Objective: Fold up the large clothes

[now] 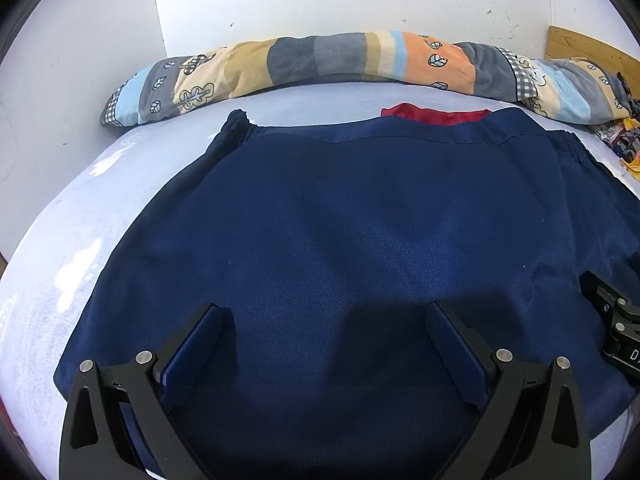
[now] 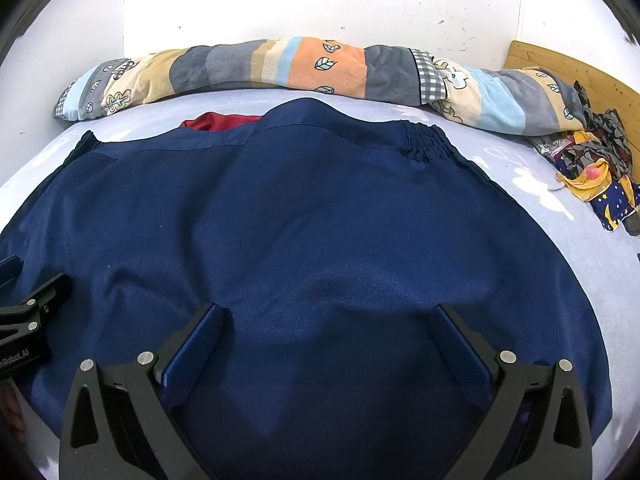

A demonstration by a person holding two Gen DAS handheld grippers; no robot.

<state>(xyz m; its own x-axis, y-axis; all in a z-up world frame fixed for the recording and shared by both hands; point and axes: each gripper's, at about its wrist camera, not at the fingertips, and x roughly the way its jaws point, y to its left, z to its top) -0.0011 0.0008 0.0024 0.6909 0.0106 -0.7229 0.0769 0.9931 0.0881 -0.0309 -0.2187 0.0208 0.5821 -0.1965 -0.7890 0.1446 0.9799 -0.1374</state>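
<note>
navy garment [image 1: 340, 208] spread flat on a pale bed sheet [image 1: 60, 248]

left gripper [image 1: 326, 320] and right gripper [image 2: 330, 320] are held spread wide over it; contact with the cloth cannot be judged.

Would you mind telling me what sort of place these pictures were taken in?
Most likely a bedroom: the navy garment lies spread on a bed with a pale sheet, a rolled patterned quilt runs along the white wall, and a wooden headboard stands at one end.
</note>
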